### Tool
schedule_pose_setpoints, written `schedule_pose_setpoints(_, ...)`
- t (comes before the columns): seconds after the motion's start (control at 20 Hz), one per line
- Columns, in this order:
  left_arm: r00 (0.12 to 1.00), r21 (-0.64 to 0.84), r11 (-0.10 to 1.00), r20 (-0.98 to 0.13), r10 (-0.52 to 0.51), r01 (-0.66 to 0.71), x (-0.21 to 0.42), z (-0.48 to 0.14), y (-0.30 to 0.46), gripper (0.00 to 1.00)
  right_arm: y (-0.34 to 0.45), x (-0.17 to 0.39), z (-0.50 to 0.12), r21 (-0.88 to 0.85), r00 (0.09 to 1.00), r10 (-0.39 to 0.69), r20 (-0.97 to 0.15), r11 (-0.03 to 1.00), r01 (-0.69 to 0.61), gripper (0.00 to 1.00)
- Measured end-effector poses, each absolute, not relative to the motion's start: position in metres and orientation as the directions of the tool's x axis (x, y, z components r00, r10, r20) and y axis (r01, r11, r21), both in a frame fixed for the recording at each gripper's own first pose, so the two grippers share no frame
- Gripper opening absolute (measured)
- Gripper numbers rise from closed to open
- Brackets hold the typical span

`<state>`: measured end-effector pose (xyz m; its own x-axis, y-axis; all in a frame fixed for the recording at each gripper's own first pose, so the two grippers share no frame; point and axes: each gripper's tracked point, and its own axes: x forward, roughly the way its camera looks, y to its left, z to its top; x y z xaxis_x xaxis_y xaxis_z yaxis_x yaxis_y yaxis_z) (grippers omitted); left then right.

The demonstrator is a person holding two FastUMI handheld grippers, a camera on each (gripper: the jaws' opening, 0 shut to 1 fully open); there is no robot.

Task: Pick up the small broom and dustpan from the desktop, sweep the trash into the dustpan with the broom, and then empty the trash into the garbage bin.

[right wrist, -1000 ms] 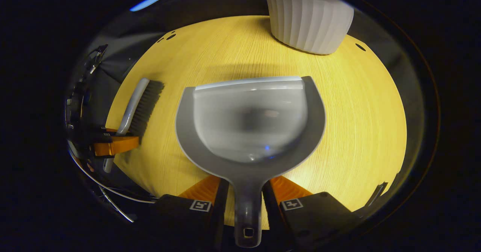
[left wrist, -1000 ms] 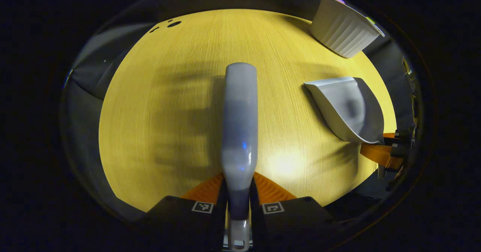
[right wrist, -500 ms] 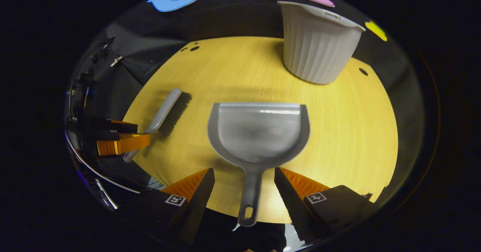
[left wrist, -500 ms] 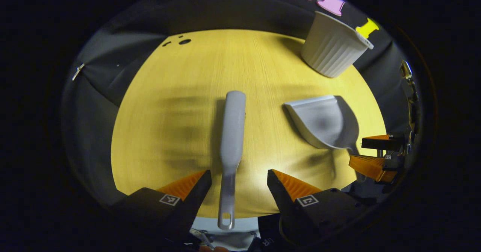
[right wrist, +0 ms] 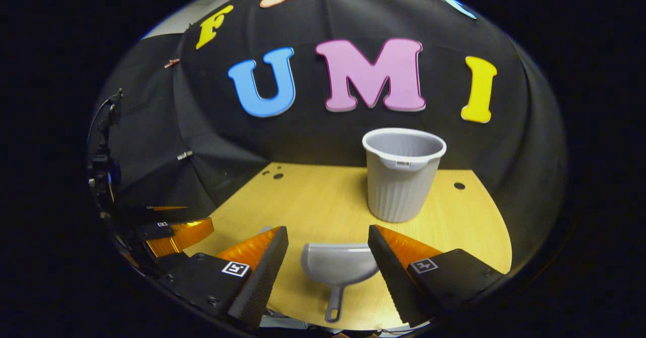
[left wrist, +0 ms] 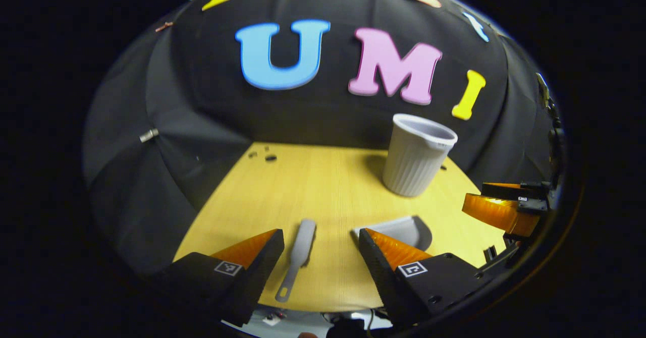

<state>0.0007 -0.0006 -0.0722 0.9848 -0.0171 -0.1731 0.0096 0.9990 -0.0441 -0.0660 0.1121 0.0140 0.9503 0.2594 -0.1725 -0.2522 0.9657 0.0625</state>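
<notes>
Lying between parted fingers: broom point(left wrist: 301, 249), dustpan point(right wrist: 339, 266).

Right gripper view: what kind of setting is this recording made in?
Likely a staged recording booth, not a home: a black cloth wall backs a small yellow wood-grain desktop holding just a ribbed grey plastic bin and a grey plastic dustpan.
</notes>
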Motion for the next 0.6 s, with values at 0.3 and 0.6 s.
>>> schedule_pose_setpoints(0.3,0.99,-0.101,0.994,0.127,0.06,-0.047,-0.045,-0.007,-0.016,0.95,0.104,-0.098,0.051,-0.057,0.97,0.239,0.049,0.97,-0.236,0.98)
schedule_pose_setpoints(0.6,0.978,-0.065,0.997,0.206,0.046,-0.033,-0.058,0.006,-0.019,0.95,0.089,-0.111,0.046,-0.113,0.977,0.203,0.06,0.974,-0.196,0.98)
